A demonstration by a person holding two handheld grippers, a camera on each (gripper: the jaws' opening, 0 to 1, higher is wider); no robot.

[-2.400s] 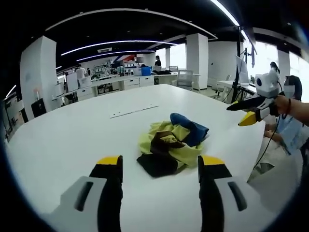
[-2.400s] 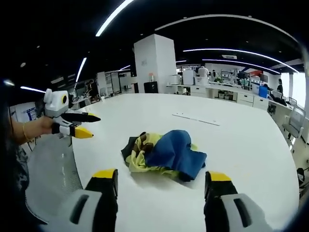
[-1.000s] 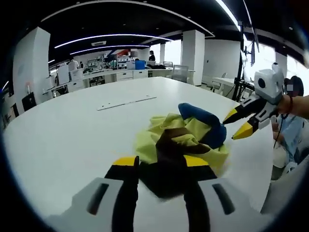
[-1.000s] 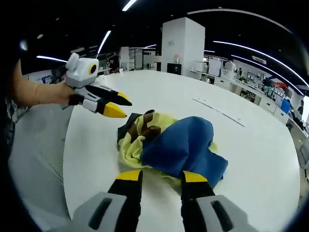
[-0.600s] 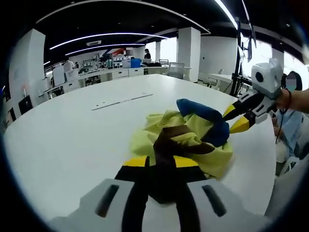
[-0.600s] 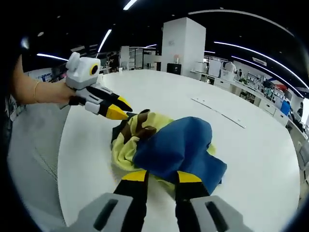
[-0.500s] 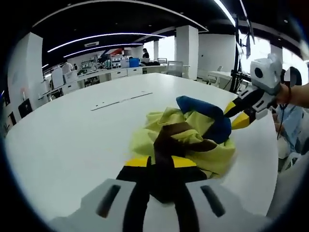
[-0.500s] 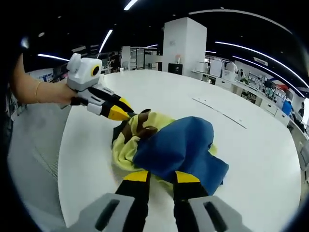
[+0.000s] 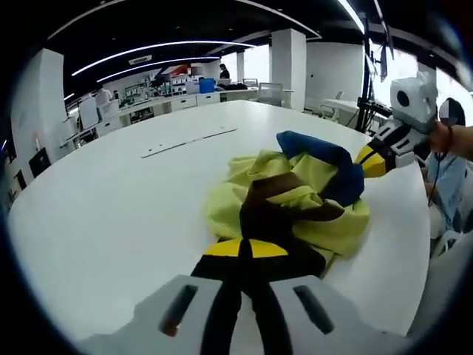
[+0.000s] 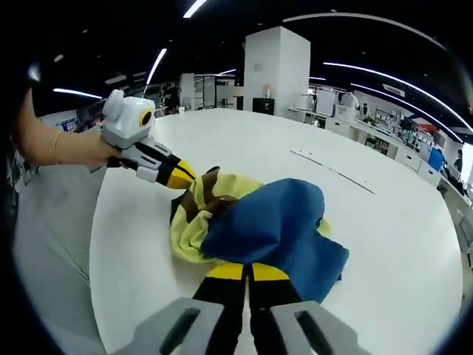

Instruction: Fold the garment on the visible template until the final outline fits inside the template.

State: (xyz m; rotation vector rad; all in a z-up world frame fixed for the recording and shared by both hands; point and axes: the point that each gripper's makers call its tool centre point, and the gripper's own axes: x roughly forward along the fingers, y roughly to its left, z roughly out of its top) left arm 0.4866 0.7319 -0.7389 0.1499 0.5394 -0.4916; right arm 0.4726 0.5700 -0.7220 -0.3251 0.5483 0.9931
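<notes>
My left gripper (image 9: 245, 248) has its jaws pinched together on the dark brown edge of the crumpled garment (image 9: 292, 200), right at my jaw tips. My right gripper (image 10: 247, 272) is likewise clamped, its jaws closed on the blue part of the same garment (image 10: 251, 222) on its opposite side. The heap sits bunched on the white counter (image 9: 111, 207) between my two grippers; from the left gripper view the right gripper (image 9: 384, 151) is touching the far blue fold, and from the right gripper view the left gripper (image 10: 166, 171) bites the yellow and brown edge.

The step in hand, as I judge it, is to open this bundle out. To do it well I should keep both pinches firm, lift only a little, and draw my hands apart evenly so the cloth spreads flat rather than dragging as a lump. I must check that each grip holds a single layer; a doubled layer would keep it knotted. Beyond the garment a thin pale strip (image 9: 188, 143) lies on the counter, and I cannot tell whether it belongs to the template.

Compared with 2.4 s ago, my jaws, then wide apart and short of the cloth, have come in and shut on it.
</notes>
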